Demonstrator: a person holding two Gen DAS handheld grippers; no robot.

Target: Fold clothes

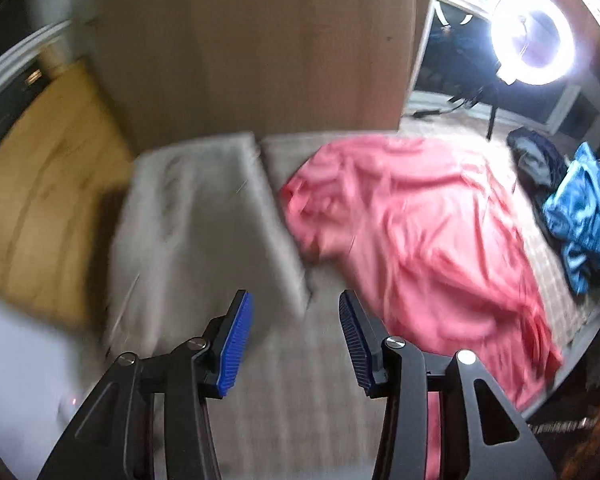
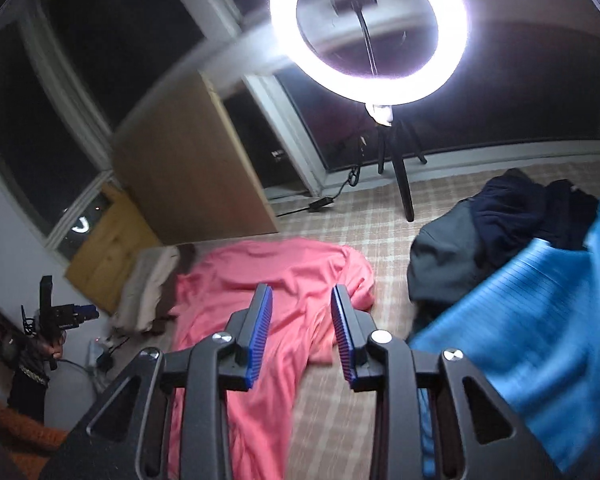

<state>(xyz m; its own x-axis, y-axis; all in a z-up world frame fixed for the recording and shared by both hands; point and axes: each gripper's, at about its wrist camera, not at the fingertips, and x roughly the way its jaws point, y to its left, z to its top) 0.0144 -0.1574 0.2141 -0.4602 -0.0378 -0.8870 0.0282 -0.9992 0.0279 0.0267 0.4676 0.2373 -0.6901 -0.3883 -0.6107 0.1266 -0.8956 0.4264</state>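
Plainly, the pink garment (image 2: 284, 304) lies spread on the checked bed cover (image 2: 352, 224), straight ahead of and below the right gripper (image 2: 301, 334). Its long axis runs from the near edge of that view away toward the wooden headboard (image 2: 192, 160). In the left wrist view the same cloth sits off to the right of the left gripper (image 1: 296, 344), whose fingers point instead at the grey pillows (image 1: 196, 216); that view is smeared, so fine folds cannot be read. By my judgement the right hand is the better placed of the two to take an edge of the pink cloth, while the left would have to swing across. Both grippers stand partly open with nothing between the blue pads (image 2: 260, 332), and neither touches any fabric. A blue garment (image 2: 540, 340) lies close by the right gripper's right side, beside a dark heap of clothes (image 2: 500, 224), under the ring light (image 2: 368, 32).
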